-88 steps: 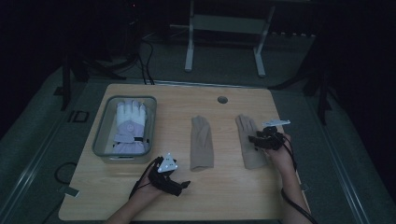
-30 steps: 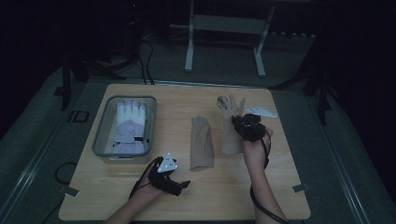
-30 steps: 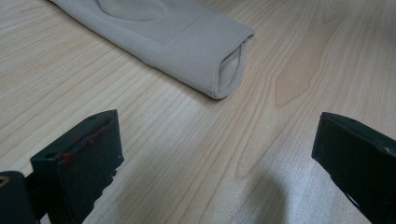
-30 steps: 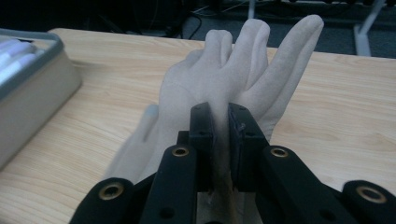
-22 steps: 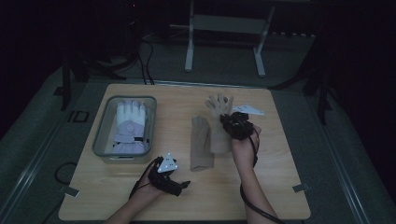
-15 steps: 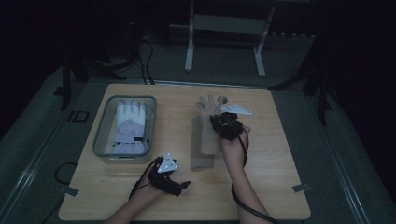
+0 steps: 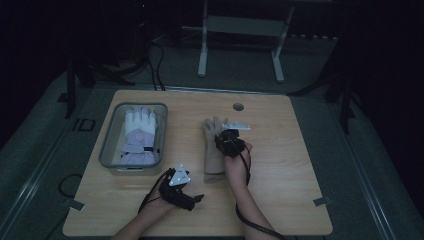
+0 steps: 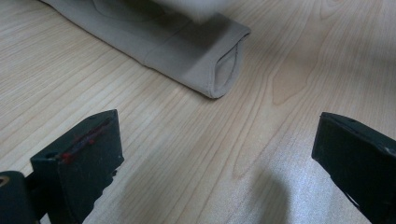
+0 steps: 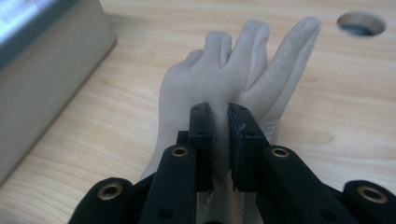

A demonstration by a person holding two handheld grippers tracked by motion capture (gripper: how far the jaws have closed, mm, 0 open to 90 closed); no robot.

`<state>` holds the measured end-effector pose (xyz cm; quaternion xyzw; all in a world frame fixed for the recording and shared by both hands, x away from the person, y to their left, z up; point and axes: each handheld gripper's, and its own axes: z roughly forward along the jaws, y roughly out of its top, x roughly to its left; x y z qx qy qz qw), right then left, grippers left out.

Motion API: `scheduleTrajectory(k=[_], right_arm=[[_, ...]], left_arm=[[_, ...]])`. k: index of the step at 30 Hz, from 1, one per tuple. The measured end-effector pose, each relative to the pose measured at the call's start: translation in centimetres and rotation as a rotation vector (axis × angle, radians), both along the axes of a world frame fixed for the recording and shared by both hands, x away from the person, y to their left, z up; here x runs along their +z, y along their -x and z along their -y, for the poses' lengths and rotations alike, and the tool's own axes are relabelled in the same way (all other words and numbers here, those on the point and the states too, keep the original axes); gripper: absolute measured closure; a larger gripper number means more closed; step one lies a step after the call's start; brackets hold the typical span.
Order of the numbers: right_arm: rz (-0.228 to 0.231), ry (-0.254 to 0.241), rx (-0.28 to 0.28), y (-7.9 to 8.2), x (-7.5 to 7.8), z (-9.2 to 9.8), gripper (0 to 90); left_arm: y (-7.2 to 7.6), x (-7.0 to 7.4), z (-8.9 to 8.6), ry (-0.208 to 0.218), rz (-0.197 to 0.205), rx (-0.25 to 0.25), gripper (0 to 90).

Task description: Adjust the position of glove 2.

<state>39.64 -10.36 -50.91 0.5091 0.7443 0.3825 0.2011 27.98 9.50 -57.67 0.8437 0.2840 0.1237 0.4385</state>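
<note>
Beige fabric is pinched between the right gripper's (image 7: 226,136) black jaws: it is gripping a tan glove (image 9: 233,88) at the palm, jaws nearly together with a fold of cloth caught between them. In the high view the right forearm is coming in from the near edge, angling up toward mid-table, gripper pointing away from the person. The held glove is sitting over a second tan glove (image 7: 214,160) lying flat at the table's (image 7: 290,165) centre, fingers pointing to the far side; where one ends and the other begins I cannot tell. In the right gripper view the held glove's fingers are splaying up and away, toward the round hole (image 9: 362,22) in the tabletop.

Left gripper (image 7: 192,199) is resting low near the front edge, left of the right arm, jaws standing wide with nothing between them. Its view is looking at the cuff opening (image 8: 226,70) of the flat glove, just beyond the jaws, not touching.

Grey bin (image 7: 107,150) at far left is holding a white glove (image 7: 140,137).
</note>
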Motion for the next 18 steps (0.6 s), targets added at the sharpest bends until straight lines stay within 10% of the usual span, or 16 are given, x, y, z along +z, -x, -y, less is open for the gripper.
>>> scheduleTrajectory(k=[14, 18], right_arm=[[-0.086, 0.026, 0.005, -0.2, -3.3, -0.5, 74.9], [-0.084, 0.01, 0.015, -0.2, -3.3, -0.2, 59.5]], left_arm=[[0.0, 0.0, 0.1, -0.004, 0.0, -0.001, 2.0], [0.0, 0.0, 0.0, -0.003, 0.0, -0.001, 2.0]])
